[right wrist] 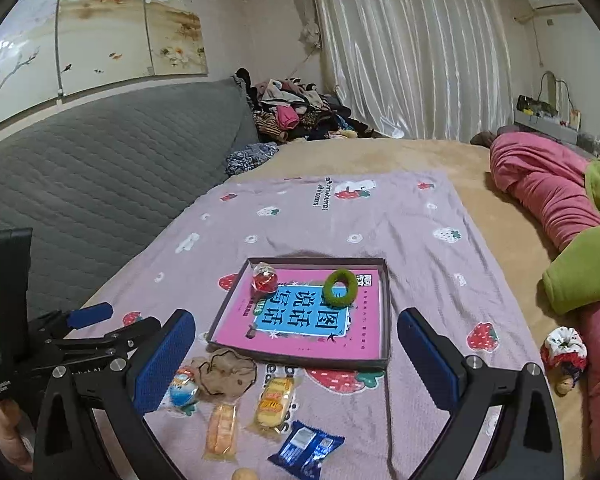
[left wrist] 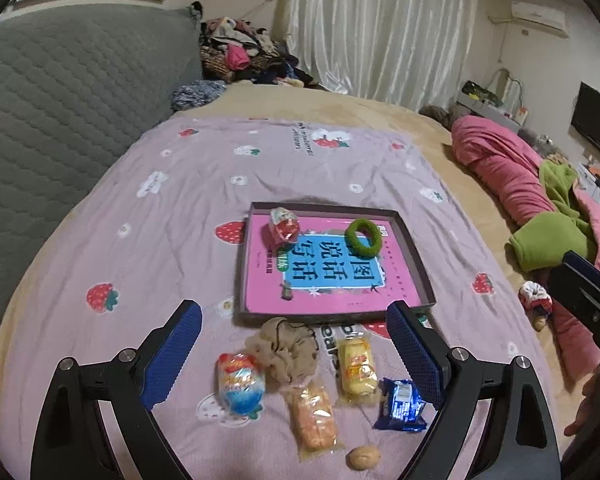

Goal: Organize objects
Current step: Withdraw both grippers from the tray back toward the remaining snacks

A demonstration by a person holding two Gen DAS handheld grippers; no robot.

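Lilac strawberry-print cloth covers the bed and carries everything: a shallow dark-rimmed box lid near the middle, lined by a pink book cover, already holds a green ring scrunchie by its far right corner and a red-and-clear wrapped sweet by its far left corner. Along the cloth's near edge, outside the tray, lie a crumpled tan hair net or stocking, a yellow snack cake, an orange snack cake, a blue-and-orange packet, a blue foil biscuit packet and a walnut-like nut. The left gripper hangs over this cluster with jaws wide and empty; the right gripper is likewise spread wide, holding nothing. Risks as I judge them: the items crowd and touch, so a closing jaw may drag 2 at once; slick wrappers can slip; the limp net can snag; the soft cloth may bunch and tip the tray
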